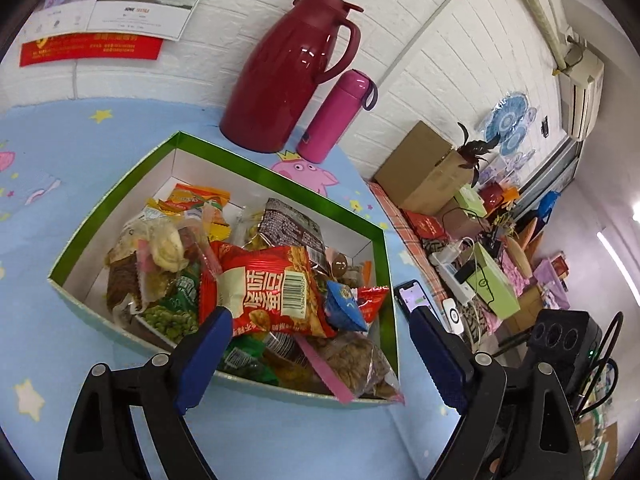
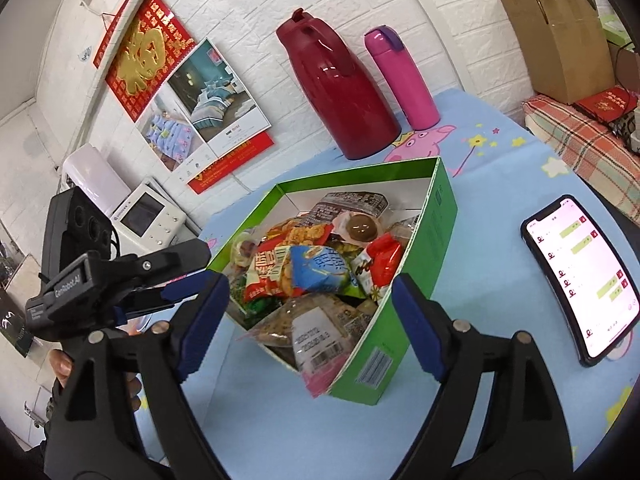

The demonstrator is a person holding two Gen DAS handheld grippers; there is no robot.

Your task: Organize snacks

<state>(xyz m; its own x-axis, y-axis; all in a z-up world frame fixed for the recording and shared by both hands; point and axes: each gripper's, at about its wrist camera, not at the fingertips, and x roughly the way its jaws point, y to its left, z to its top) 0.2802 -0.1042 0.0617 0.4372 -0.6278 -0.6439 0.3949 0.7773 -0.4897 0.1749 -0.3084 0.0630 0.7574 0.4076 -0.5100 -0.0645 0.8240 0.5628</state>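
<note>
- Green box (image 1: 280,178), open top, white inside, sits centre of the left wrist view on the blue cartoon tablecloth (image 1: 80,200); packed with snack packets.
- Red snack bag (image 1: 268,292) with barcode lies on top of the pile, mid-frame; blue packet (image 1: 344,306) just right of it, touching.
- Clear bag with pink edge (image 1: 360,368) hangs over the box's near rim, lower centre.
- Left gripper (image 1: 320,356) fingers spread wide, holding nothing; left pad (image 1: 204,360) overlaps the box's near edge in the picture, contact can't be told.
- Right gripper (image 2: 316,328) also wide open, empty, lower centre of the right wrist view, near box corner between its fingers.
- Dark red jug (image 1: 288,72) and pink bottle (image 1: 336,116) stand side by side, upper centre, behind the box at the wall.
- Phone (image 2: 576,280), screen lit, lies flat at right of the right wrist view, apart from the box.
</note>
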